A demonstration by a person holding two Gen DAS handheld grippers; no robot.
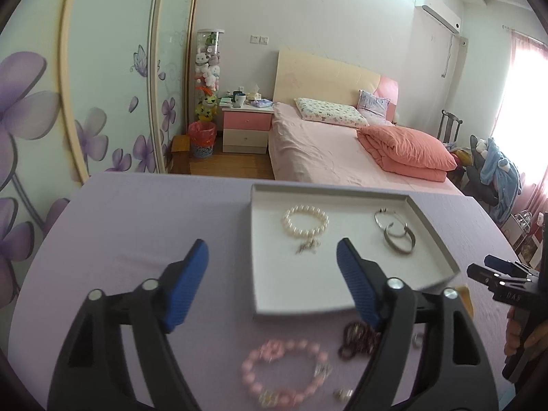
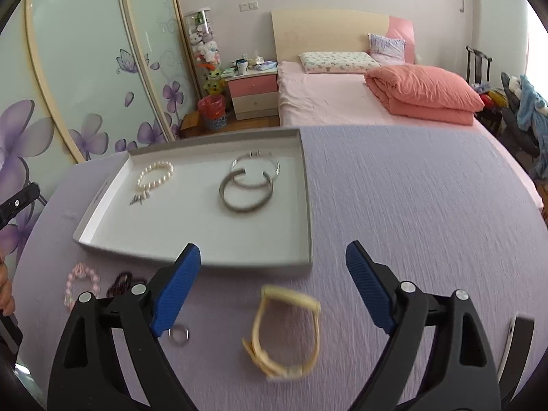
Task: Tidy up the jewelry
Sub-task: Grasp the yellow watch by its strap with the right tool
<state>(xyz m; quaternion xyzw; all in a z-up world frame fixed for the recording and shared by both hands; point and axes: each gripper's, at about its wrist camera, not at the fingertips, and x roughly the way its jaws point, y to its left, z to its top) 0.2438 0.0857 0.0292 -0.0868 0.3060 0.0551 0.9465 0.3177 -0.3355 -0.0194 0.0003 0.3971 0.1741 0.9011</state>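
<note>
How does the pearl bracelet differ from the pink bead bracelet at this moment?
The pearl bracelet lies inside the white tray; the pink bead bracelet lies outside it on the purple cloth, nearer the camera.
The pearl bracelet is white with smaller beads; the pink bead bracelet looks chunkier, though it is also closer.
The pink bead bracelet sits between the open left tool fingers in view; the pearl one lies beyond them.
Both are beaded loops lying flat, ungripped.

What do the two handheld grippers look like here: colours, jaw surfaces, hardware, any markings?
Both match: the left gripper and right gripper have black plastic arms with triangular cut-outs, round silver pivot pins, and blue ribbed pads on the jaws. Seen from the left wrist, the right gripper's body carries small white lettering, too blurred to read.
</note>
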